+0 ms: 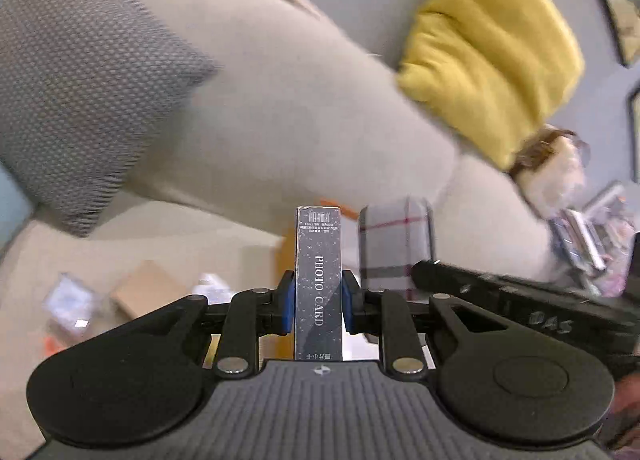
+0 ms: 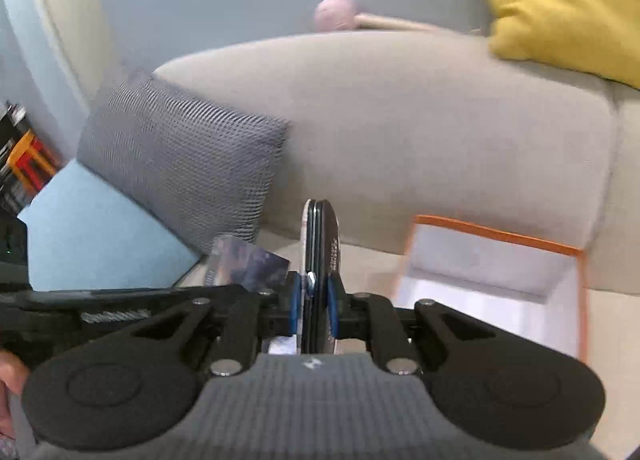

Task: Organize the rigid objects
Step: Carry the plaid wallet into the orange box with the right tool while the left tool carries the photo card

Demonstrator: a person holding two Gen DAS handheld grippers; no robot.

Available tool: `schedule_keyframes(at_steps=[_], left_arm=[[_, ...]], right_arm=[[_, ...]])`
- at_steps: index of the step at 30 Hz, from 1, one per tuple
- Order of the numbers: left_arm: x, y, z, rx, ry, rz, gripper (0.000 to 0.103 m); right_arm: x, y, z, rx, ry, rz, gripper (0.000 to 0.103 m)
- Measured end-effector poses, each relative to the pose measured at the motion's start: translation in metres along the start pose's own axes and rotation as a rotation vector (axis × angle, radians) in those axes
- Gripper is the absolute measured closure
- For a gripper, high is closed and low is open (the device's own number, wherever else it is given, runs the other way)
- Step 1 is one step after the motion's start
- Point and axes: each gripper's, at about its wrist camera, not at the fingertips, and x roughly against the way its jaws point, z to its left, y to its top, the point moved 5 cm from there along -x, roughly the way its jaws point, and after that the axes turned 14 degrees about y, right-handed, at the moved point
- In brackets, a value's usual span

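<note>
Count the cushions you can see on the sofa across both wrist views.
2: a grey woven cushion at the sofa's left end, and a yellow cushion toward the right. Others may lie out of frame.

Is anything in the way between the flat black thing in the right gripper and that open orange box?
Nothing visible is. The right gripper is shut on the flat black case, held edge-on above the sofa seat. The open orange-edged box sits just to its right, with only bare cushion between them.
</note>
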Motion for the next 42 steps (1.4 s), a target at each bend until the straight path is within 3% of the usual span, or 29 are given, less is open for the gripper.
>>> schedule_keyframes(at_steps=[3,8,15,23,31,33,34,36,42], left_arm=[[-0.013,-0.003,-0.029,-0.046,-0.046,0.039,0.078],[-0.056,-0.04,-0.069,-0.129,-0.034,0.176,0.078],[-0.098,-0.083,-0.094,-0.27,0.079,0.3,0.078],[-0.113,-0.104,-0.099,-0.367,0.204,0.363,0.078],[-0.118,-0.107,-0.104,-0.459,0.318,0.346,0.076],[-0.116,-0.105,-0.103,-0.467,0.345,0.318,0.072],[-0.115,-0.103,-0.102,-0.465,0.352,0.312,0.065],[-0.113,-0.1,-0.1,-0.454,0.346,0.301,0.059],[-0.089,-0.085,-0.091,-0.446,0.314,0.184,0.062]], right_arm=[[0.019,-0.019,-0.025,-0.037,-0.06,0.005,0.089],[0.024,-0.058,-0.067,-0.133,-0.113,0.053,0.089],[0.013,-0.097,-0.101,-0.221,-0.118,0.102,0.089],[0.001,-0.111,-0.124,-0.267,-0.088,0.117,0.089],[-0.002,-0.113,-0.125,-0.26,-0.067,0.129,0.089],[-0.003,-0.113,-0.126,-0.255,-0.057,0.131,0.089],[-0.003,-0.113,-0.125,-0.254,-0.056,0.13,0.089],[-0.003,-0.114,-0.125,-0.253,-0.055,0.131,0.089],[-0.005,-0.113,-0.128,-0.244,-0.049,0.137,0.089]])
